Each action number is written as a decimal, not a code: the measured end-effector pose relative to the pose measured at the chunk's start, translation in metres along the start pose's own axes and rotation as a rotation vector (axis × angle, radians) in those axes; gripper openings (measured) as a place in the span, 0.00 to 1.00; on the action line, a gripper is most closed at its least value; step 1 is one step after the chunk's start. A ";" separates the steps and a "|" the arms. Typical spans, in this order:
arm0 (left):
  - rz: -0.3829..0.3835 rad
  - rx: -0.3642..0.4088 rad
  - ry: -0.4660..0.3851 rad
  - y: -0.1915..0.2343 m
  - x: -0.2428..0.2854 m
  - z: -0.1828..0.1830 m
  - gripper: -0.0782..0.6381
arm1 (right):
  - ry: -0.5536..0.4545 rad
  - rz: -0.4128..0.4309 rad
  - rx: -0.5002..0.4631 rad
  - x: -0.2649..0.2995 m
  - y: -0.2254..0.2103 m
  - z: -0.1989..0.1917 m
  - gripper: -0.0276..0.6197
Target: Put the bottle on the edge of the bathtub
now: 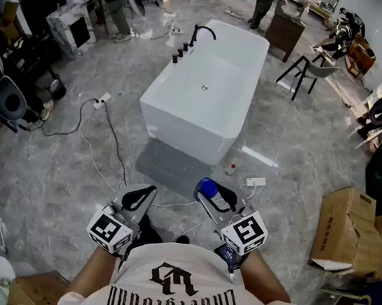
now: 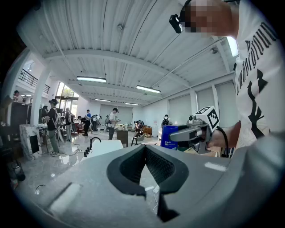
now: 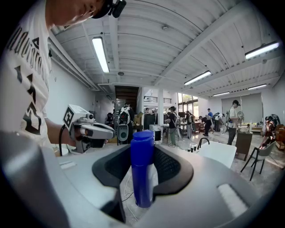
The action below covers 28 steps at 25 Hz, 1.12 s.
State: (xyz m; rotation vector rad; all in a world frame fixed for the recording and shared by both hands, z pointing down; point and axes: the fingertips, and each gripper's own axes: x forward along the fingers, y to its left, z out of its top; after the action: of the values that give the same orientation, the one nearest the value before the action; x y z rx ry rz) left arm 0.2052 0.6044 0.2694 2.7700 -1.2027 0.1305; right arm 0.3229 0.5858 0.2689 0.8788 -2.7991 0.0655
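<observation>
The white bathtub (image 1: 181, 122) stands on the grey floor ahead of me, with a black faucet (image 1: 202, 31) at its far left rim. It also shows as the tub (image 2: 104, 147) in the left gripper view and the tub (image 3: 218, 153) in the right gripper view. My right gripper (image 1: 210, 190) is shut on a blue bottle (image 1: 207, 186), held upright between the jaws (image 3: 142, 178), well short of the tub. My left gripper (image 1: 144, 192) is shut with nothing in it, and its tips touch (image 2: 144, 148). It hangs beside the right one.
A grey mat (image 1: 171, 167) lies against the tub's near end. Cables, a power strip (image 1: 255, 182) and a small bottle (image 1: 230, 168) lie on the floor nearby. Cardboard boxes (image 1: 349, 230) stand at the right, a chair (image 1: 308, 70) beyond the tub, and people at the far end.
</observation>
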 end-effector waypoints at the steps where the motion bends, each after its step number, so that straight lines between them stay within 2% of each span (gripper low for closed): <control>1: 0.000 -0.001 0.002 0.002 0.000 -0.002 0.12 | 0.002 0.000 0.001 0.002 0.000 -0.002 0.28; 9: 0.012 -0.022 0.003 0.027 -0.007 -0.006 0.12 | 0.011 -0.009 -0.017 0.023 0.002 -0.002 0.27; 14: 0.026 -0.037 -0.005 0.062 -0.015 -0.016 0.12 | 0.013 0.000 -0.030 0.058 0.002 0.004 0.28; 18: 0.040 -0.053 -0.008 0.105 -0.024 -0.015 0.12 | 0.022 0.014 -0.036 0.103 0.004 0.011 0.28; 22: 0.055 -0.086 -0.053 0.168 -0.044 -0.006 0.12 | 0.028 0.014 -0.038 0.163 0.006 0.025 0.28; 28: 0.037 -0.016 -0.033 0.247 -0.069 0.015 0.12 | 0.013 0.005 -0.031 0.244 0.016 0.056 0.28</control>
State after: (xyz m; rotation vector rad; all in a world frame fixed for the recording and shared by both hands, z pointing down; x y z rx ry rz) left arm -0.0222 0.4846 0.2642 2.7475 -1.2575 0.0784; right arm 0.1078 0.4558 0.2653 0.8615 -2.7825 0.0279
